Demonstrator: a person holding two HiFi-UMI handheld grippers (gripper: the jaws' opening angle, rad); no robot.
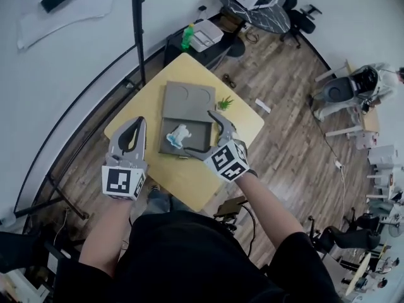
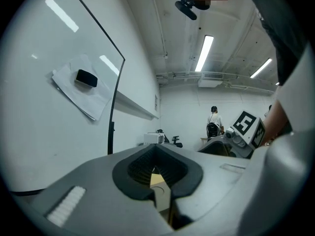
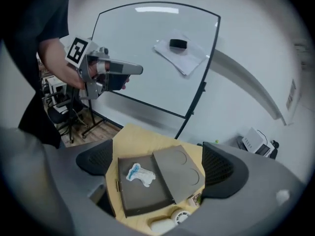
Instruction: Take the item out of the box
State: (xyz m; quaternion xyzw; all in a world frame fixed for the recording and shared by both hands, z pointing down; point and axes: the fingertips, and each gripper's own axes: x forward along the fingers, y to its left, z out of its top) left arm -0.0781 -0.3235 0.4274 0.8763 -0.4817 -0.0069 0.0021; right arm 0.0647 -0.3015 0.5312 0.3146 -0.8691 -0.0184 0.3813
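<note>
A grey box [image 1: 183, 139] lies open on the yellow table [image 1: 189, 175], its lid [image 1: 187, 100] folded flat behind it. Inside rests a white and blue item [image 1: 178, 134], also seen in the right gripper view as the item [image 3: 139, 175] in the box [image 3: 142, 198]. My right gripper [image 1: 199, 133] hovers above the box, open, and its jaws [image 3: 157, 163] frame the box with nothing between them. My left gripper [image 1: 140, 122] is raised at the table's left edge, shut and empty. Its pads [image 2: 156, 154] meet at the tips and point at the far wall.
A small green plant [image 1: 225, 103] stands on the table beside the lid. Two small white objects [image 3: 170, 221] lie near the box's corner. A whiteboard [image 3: 147, 58] on a stand is behind the table. A cabinet with a green bottle [image 1: 187, 35] sits beyond.
</note>
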